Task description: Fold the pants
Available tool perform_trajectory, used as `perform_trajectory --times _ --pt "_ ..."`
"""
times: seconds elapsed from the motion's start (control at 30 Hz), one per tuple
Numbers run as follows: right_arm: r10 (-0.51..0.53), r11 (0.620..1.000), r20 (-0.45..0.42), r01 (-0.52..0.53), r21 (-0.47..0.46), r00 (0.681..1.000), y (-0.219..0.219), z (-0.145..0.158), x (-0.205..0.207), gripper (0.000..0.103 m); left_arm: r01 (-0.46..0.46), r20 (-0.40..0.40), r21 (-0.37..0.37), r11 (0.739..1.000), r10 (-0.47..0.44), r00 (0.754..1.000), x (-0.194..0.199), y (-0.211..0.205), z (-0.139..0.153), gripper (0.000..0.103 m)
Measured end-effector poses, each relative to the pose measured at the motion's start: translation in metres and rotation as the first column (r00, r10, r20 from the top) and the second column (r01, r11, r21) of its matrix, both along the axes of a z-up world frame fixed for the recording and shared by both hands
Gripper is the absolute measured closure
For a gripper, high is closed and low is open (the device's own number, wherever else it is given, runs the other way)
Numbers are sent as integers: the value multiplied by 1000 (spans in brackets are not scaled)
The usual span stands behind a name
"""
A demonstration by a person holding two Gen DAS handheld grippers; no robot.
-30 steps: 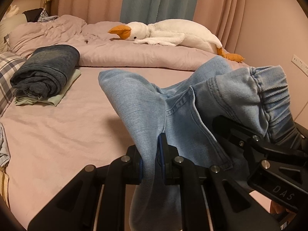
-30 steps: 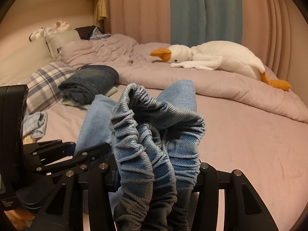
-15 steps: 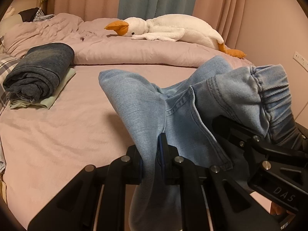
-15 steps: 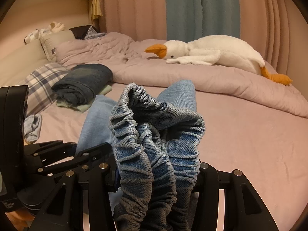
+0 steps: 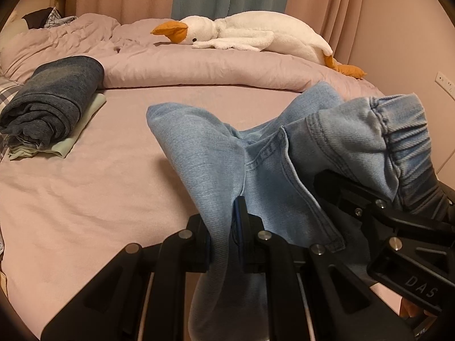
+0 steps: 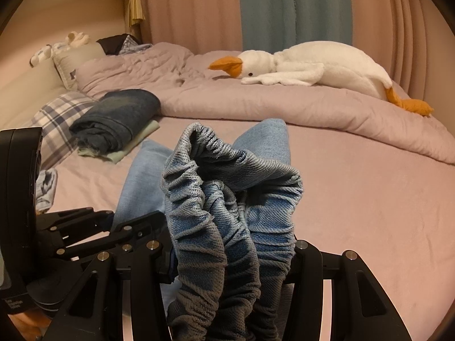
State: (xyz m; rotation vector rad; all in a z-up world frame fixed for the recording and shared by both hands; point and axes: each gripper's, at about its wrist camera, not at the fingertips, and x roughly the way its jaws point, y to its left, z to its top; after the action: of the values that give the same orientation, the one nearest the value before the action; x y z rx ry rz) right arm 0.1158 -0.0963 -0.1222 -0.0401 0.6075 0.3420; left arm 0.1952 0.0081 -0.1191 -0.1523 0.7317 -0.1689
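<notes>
At left a folded stack (image 5: pixel 54 108) already sits on the bed (image 5: pixel 99 187). The left gripper (image 5: pixel 224 241) pinches the jeans (image 5: pixel 216 159), the right gripper (image 6: pixel 233 258) clamps their bunched waistband (image 6: pixel 216 176); both hold them above the sheet, folding barely begun.

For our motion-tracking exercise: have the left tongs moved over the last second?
Yes. The plush goose now sits larger and higher in the left wrist view, so the left tongs have advanced toward it, dipping slightly.

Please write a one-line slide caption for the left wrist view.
Left gripper pinches light blue jeans above a pink bed; right gripper holds their waistband.
</notes>
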Motion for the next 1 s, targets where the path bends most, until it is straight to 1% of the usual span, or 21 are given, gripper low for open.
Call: perform_trajectory --times 0.8,1.0 --pt "-21 1000 -56 22 17 998 -4 -12 16 52 3 -52 26 1000 -1 999 16 -1 -17 90" --pt "-31 997 -109 38 61 994 -16 -17 26 51 2 -77 12 1000 -1 997 21 6 -23 89"
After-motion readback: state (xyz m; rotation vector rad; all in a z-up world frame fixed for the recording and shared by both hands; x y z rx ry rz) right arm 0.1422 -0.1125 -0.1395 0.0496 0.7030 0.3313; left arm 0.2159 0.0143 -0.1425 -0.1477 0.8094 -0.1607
